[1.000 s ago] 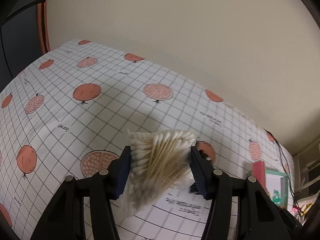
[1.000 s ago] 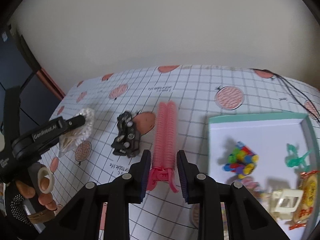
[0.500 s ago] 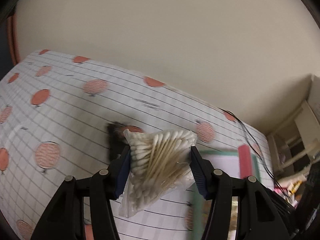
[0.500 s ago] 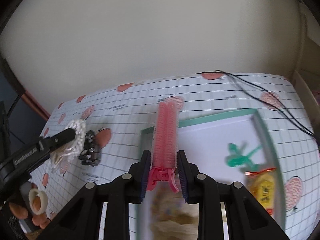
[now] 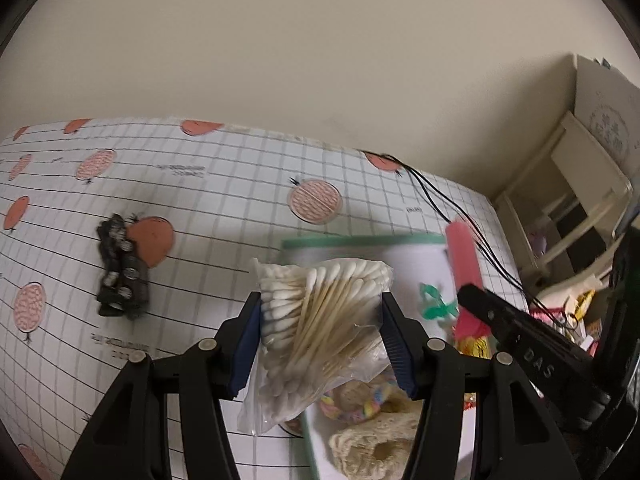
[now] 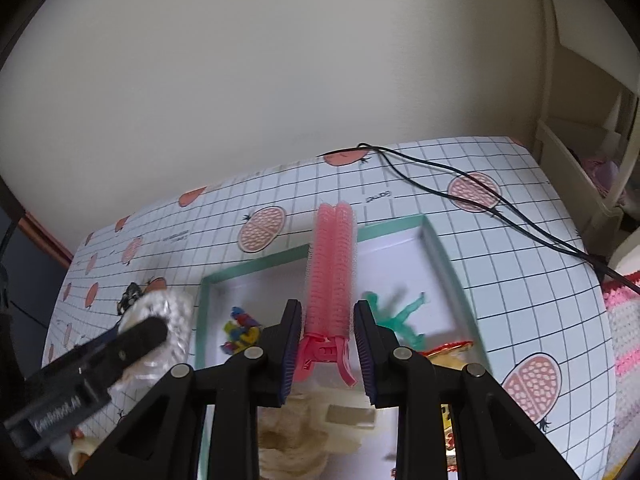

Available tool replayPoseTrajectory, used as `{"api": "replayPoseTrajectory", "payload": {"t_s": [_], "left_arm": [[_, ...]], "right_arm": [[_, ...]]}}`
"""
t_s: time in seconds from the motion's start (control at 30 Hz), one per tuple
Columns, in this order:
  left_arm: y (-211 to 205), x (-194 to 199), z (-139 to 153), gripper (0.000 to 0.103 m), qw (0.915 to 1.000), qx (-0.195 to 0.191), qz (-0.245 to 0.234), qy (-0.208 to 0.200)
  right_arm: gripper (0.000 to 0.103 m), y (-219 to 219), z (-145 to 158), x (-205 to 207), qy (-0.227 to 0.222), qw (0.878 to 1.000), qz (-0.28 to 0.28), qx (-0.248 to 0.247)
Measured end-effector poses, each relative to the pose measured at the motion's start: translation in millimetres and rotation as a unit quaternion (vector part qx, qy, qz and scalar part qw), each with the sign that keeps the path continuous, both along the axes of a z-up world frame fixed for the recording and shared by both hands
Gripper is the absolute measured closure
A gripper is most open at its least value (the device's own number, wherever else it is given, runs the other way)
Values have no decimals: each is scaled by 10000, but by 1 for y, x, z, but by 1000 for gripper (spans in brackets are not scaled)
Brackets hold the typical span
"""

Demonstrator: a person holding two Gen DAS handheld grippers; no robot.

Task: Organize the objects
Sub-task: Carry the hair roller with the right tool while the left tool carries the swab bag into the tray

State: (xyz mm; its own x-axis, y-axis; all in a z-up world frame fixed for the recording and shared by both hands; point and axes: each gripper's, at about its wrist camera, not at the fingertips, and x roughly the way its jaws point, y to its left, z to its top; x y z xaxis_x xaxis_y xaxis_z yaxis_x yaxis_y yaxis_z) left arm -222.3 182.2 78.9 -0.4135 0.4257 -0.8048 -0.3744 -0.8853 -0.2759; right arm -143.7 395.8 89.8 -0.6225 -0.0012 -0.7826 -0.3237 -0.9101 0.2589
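My left gripper [image 5: 320,320] is shut on a clear bag of cotton swabs [image 5: 320,312], held in the air over the left edge of the teal-rimmed white tray [image 5: 340,243]. My right gripper [image 6: 326,340] is shut on a pink hair-roller clip [image 6: 330,272], which hangs above the tray [image 6: 256,266]; the same clip [image 5: 464,264] shows at the right of the left wrist view. In the tray lie a green plastic figure [image 6: 400,314], a multicoloured toy [image 6: 240,332], a snack packet [image 6: 448,354] and a beige crocheted piece [image 5: 372,440]. A black toy car [image 5: 120,276] rests on the tablecloth left of the tray.
The table wears a white grid cloth with orange fruit prints [image 5: 316,200]. Black cables [image 6: 460,196] run across its far right corner. A cream wall stands behind, and cream shelving [image 5: 568,184] stands right of the table. A pink knitted item [image 6: 624,340] lies beyond the right edge.
Both grippers have swung right with their loads. The tray, first at the right, now lies under both grippers, and the black toy car has come into the left view.
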Motion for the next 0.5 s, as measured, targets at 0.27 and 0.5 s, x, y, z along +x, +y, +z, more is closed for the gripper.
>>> {"api": "replayPoseTrajectory", "payload": {"t_s": [0.27,0.5], "left_arm": [[16,1,-25,44,9987,20,-248,-445],[23,3,-42,44,9972,-93,-300,-682]], "right_arm": [[74,3,-22,-7,-152,9998,-40,-104],[74,1,-34,-9,-274,9995,-73,-116]]}}
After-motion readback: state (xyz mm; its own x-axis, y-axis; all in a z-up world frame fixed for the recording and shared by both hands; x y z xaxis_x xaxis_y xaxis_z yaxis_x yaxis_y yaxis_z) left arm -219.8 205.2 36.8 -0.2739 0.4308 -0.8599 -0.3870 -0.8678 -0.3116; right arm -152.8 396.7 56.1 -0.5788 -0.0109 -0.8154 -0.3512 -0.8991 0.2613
